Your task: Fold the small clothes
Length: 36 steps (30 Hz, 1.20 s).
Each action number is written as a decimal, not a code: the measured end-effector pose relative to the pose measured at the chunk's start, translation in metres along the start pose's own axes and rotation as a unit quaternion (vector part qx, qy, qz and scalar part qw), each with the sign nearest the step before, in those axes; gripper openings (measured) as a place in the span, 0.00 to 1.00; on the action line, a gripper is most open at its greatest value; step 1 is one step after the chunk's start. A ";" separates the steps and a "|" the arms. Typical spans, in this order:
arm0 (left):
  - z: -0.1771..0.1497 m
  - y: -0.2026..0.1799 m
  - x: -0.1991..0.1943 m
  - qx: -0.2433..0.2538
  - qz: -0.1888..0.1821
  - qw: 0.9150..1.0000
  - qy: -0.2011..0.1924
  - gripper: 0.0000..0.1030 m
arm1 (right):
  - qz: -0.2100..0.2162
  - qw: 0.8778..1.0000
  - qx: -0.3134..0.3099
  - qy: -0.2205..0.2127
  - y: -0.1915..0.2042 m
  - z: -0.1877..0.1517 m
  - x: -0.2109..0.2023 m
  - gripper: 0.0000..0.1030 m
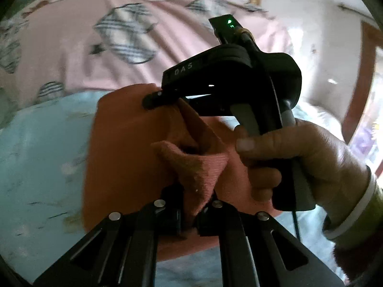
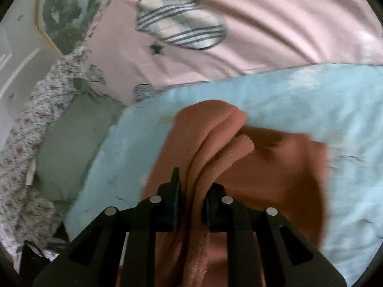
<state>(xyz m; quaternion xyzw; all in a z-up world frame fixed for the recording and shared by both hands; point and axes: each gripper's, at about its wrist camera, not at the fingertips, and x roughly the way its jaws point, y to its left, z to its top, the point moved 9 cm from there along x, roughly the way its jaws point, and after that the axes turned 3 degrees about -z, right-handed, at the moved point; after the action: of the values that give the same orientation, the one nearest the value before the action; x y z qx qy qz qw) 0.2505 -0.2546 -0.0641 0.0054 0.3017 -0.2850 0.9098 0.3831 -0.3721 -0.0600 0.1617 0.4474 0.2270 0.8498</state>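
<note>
terracotta fleece is what both tools are pinching: the small orange-brown garment (image 2: 275,162) is lying on a pale blue cloth (image 2: 311,100) spread over the pink bedsheet (image 2: 275,31) with its striped balloon prints.

in the left wrist view the left tool (image 1: 189,215) is sitting at 6 o'clock, its jaws pressed together on a pointed corner of the garment (image 1: 119,155) that is standing up between them. the right tool (image 1: 153,100) is reaching in from 1 o'clock, held by the person's right hand (image 1: 299,157), its tip resting on the garment's far edge towards 11 o'clock.

in the right wrist view the right tool (image 2: 191,201) is gripping a thick ridge of gathered fleece running from 6 o'clock up to 12 o'clock; the jaws are nearly together with the cloth bunched between the pads.

the step in hand looks like carrying an edge across to make a fold. to do it well, both hands should be travelling together at the same height, keeping the cloth taut between the two pinches so no slack is bunching. the right grip is taking several layers, so it may be dragging the lower layer too. laying the edge flush on the far side before letting go should be giving a square fold.
</note>
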 end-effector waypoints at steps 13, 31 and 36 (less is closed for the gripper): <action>-0.035 -0.088 0.072 0.019 -0.063 0.996 0.066 0.07 | -0.028 0.997 0.064 0.011 -0.083 -0.036 0.002 0.18; -0.036 0.025 0.010 -0.090 -0.036 0.994 0.053 0.81 | -0.030 0.994 0.102 -0.006 -0.084 -0.073 -0.029 0.83; -0.031 0.090 0.035 -0.143 -0.011 0.987 0.075 0.82 | -0.022 0.993 0.112 0.012 -0.087 -0.076 -0.011 0.83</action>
<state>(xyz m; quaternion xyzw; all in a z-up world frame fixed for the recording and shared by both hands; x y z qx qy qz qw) 0.3033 -0.1922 -0.1239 -0.1072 0.4065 -0.2478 0.8728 0.3356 -0.4457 -0.1354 0.2427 0.4839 0.1587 0.8256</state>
